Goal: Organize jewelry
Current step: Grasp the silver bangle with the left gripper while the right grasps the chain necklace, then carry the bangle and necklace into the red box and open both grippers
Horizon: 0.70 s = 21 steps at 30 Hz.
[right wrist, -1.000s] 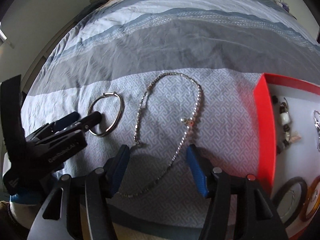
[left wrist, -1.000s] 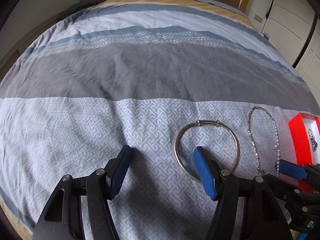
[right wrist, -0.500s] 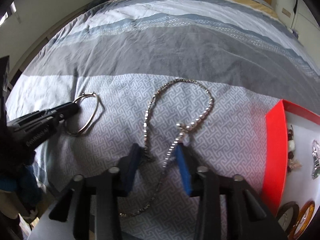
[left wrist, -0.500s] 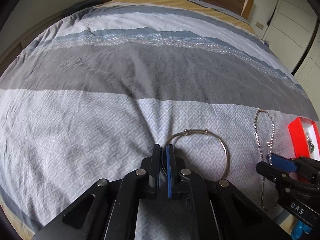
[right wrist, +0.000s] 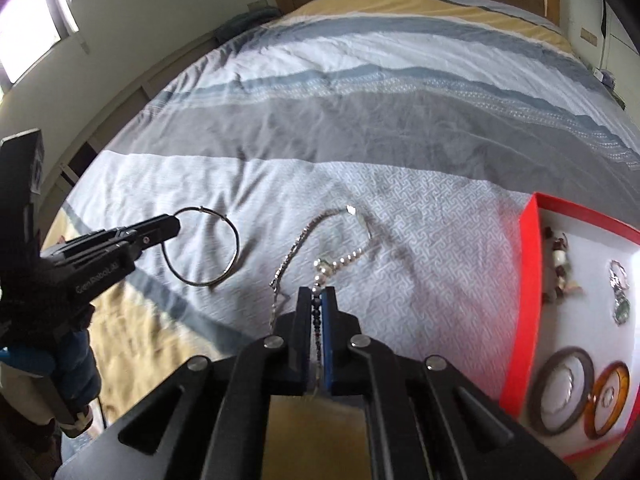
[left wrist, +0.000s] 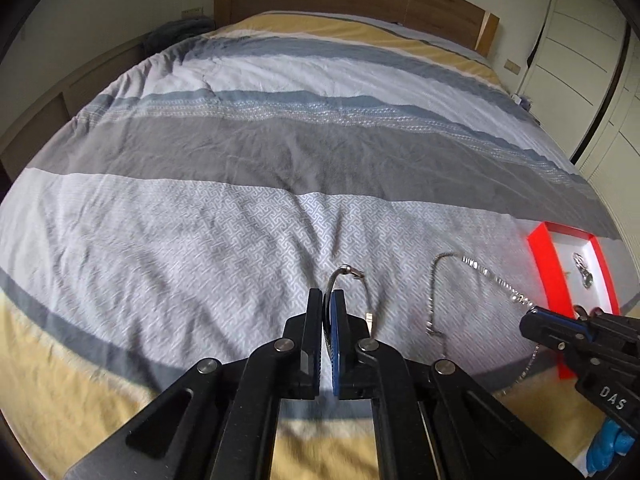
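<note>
Left gripper: jaws closed on silver bangle; stiff, light, slippery rim.
Right gripper: jaws pinched on beaded necklace; limp, dangling, tangle-prone.
Goal, I'd guess: red tray.

You're looking at a duvet banded in white, blue-grey, dark grey and mustard yellow, with a pale grey maze print. On that print: silver bangle, silver-and-white beaded necklace. Right of the necklace, a red tray is showing a white floor, holding one grey ring and one amber ring. Gripper pads are showing blue on black.
</note>
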Available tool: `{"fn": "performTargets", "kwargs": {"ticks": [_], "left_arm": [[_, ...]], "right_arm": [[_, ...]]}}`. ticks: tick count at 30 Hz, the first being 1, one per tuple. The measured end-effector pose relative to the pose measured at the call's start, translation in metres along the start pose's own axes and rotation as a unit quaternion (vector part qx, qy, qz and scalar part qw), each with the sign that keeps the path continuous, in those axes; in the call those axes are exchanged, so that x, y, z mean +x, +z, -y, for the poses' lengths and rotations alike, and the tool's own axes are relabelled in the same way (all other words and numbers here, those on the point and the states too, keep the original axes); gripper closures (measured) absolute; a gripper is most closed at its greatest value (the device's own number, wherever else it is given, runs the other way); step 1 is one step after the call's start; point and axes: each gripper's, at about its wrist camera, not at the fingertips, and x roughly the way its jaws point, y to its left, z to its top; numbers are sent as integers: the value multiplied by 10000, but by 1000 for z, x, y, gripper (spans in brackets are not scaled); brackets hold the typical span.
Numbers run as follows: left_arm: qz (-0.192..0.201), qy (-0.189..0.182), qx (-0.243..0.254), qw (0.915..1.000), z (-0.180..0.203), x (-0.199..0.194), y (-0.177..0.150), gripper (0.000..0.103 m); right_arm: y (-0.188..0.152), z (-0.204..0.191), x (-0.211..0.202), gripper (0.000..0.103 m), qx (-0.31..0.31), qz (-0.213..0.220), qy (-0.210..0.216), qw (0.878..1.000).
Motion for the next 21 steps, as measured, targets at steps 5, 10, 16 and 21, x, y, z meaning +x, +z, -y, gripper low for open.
{"fn": "performTargets", "kwargs": {"ticks": [5,10,16,21], "left_arm": [[90,59,98,9999,9,-42,-18,100],[246,49,169,9995,19,-84,-34,100],[532,-50,360,9979,43,-137,-51,100],[735,-177,587,9954,72,-173,-62,100]], "right_arm": [[-15,-14,-52,99,36,259,145,9996],[-29,-25,-100,99,40,513,184,9985],[-49,-34,-161,99,0,883,108,9960],[-68,-32,-207,99,40,1199,12,9928]]}}
